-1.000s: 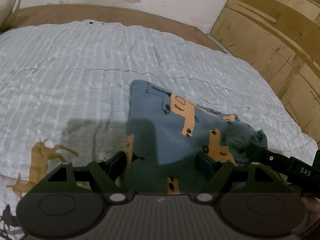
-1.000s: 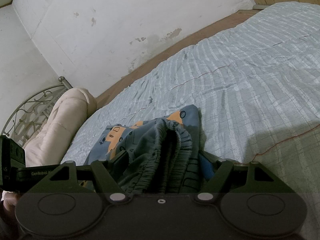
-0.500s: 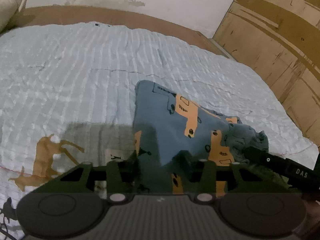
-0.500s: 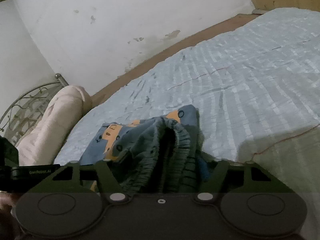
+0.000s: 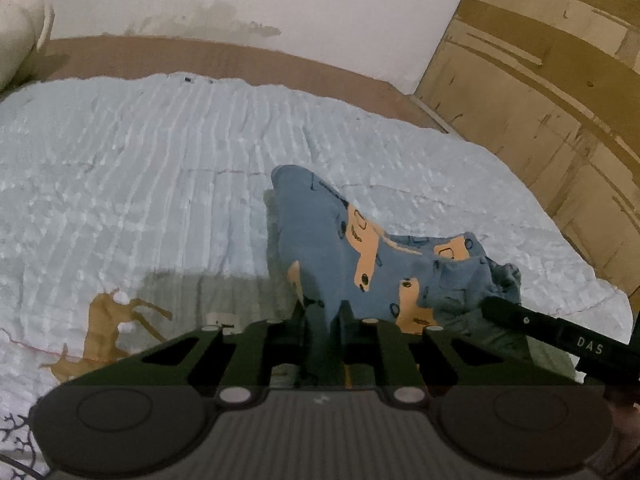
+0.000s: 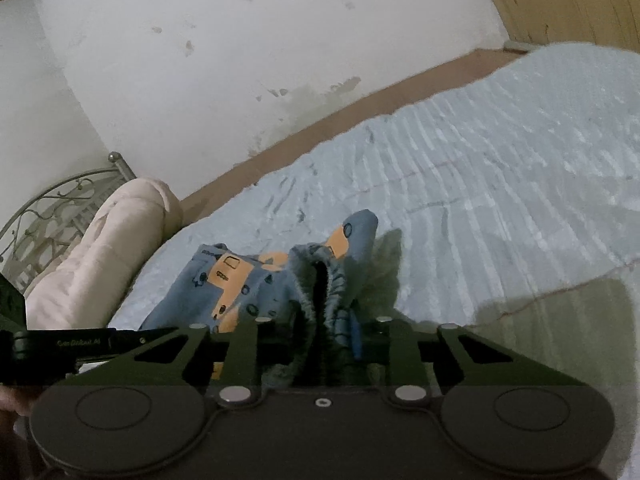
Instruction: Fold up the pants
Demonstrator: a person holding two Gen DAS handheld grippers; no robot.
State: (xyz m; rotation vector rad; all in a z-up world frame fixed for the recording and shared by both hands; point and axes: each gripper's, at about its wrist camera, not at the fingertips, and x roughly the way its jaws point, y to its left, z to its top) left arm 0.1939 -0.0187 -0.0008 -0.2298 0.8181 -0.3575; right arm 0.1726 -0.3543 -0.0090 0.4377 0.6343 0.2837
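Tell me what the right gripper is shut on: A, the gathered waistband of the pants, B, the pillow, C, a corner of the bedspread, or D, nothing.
A: the right gripper has its fingers closed on the ruffled elastic waistband of the pants, bunched between them.

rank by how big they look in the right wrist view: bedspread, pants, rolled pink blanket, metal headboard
1. bedspread, by far the largest.
2. pants and rolled pink blanket look about alike; the pants lie nearer and are partly hidden by the fingers, so no ranking.
3. metal headboard, smallest, though cut off by the frame edge.
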